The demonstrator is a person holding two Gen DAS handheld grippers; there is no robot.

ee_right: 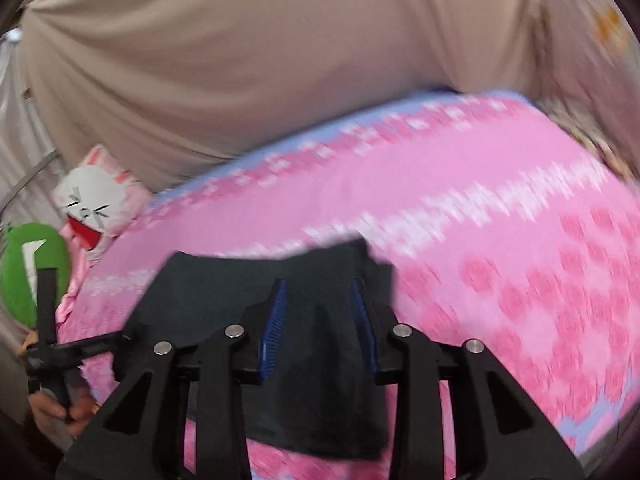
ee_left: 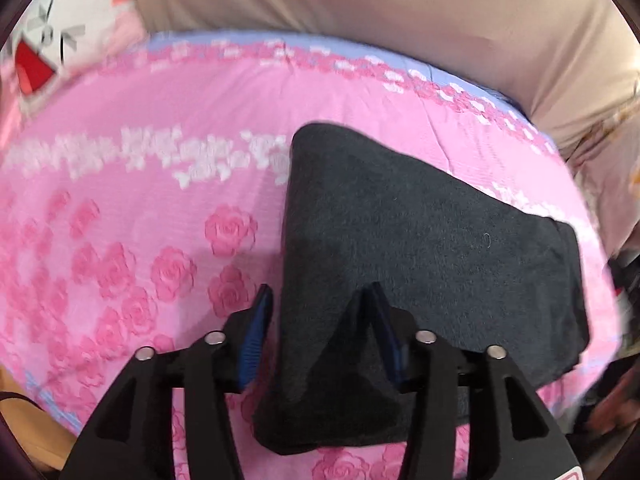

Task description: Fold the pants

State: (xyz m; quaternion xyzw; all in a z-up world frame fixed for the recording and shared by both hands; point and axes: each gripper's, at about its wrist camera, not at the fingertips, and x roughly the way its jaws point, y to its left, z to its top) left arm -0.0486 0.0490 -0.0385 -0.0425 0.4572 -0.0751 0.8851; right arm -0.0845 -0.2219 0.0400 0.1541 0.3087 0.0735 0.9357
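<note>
We list the pants (ee_left: pixel 420 240), dark and folded, lying on a pink rose-print sheet (ee_left: pixel 140 184), centre to lower right of the left wrist frame. Our left gripper (ee_left: pixel 318 304) sits at bottom centre, jaws partly apart, a raised fold of the pants between them; we cannot tell whether the pads press it. In the right wrist frame the pants (ee_right: pixel 224 288) fill lower centre. Our right gripper (ee_right: pixel 318 292) stands narrowly apart over the cloth; grip unclear through blur. A beige curtain (ee_right: pixel 240 60) spans the top, a rabbit cushion (ee_right: pixel 96 204) sits at left, a green toy (ee_right: pixel 24 272) below it
</note>
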